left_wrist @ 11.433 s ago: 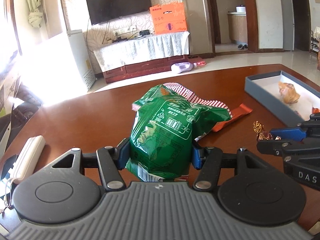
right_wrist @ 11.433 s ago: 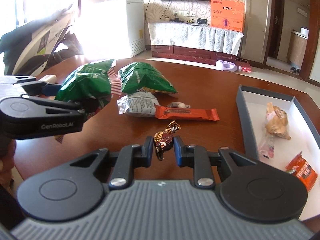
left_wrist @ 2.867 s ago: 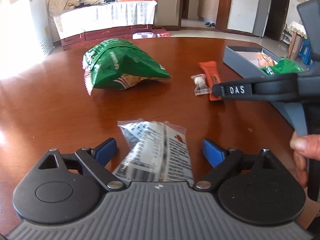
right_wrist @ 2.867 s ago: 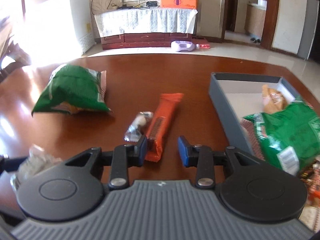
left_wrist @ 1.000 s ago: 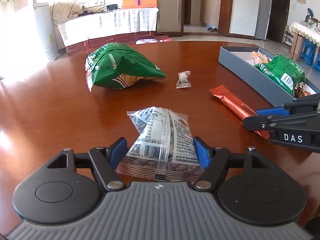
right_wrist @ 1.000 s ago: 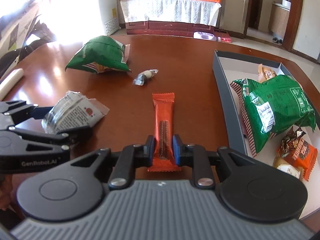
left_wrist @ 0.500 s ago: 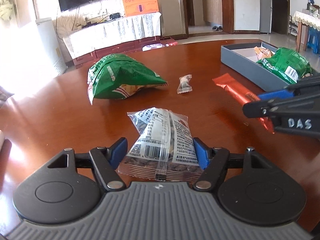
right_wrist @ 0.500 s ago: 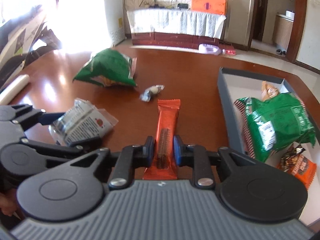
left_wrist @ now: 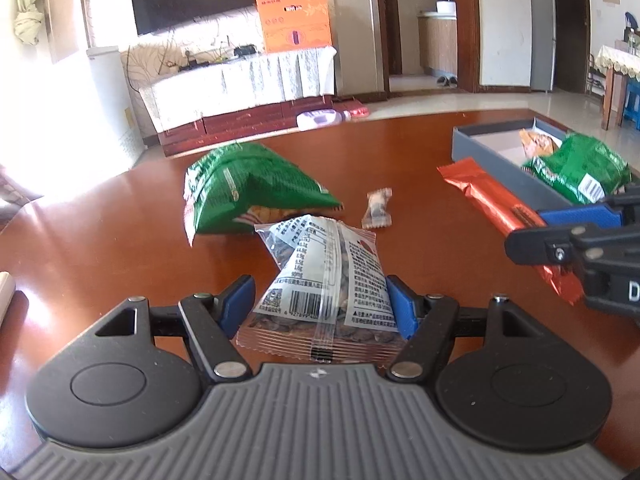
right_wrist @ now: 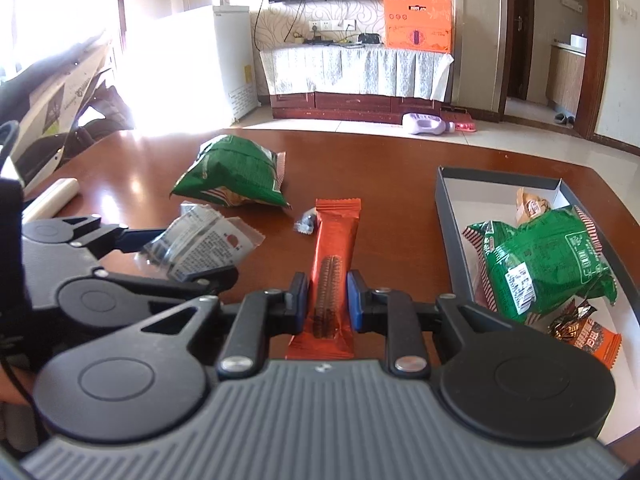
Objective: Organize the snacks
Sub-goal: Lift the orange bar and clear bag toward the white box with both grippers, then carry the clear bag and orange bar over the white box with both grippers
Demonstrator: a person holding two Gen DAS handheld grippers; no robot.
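Observation:
My left gripper (left_wrist: 322,300) is shut on a clear seed packet (left_wrist: 324,280) and holds it above the table; the packet also shows in the right wrist view (right_wrist: 204,246). My right gripper (right_wrist: 327,300) is shut on an orange snack bar (right_wrist: 334,256), lifted off the table, also seen in the left wrist view (left_wrist: 496,208). A green chip bag (left_wrist: 248,188) and a small wrapped candy (left_wrist: 376,208) lie on the table beyond. The grey box (right_wrist: 448,216) at the right holds a green bag (right_wrist: 548,256) and small snacks.
The brown wooden table (left_wrist: 420,152) curves away at the far edge. A white roll (right_wrist: 52,198) lies at the table's left side. A TV stand and an orange carton stand in the room behind.
Both grippers have risen with their snacks. The orange bar has lifted off the table, and the view now tilts higher toward the room.

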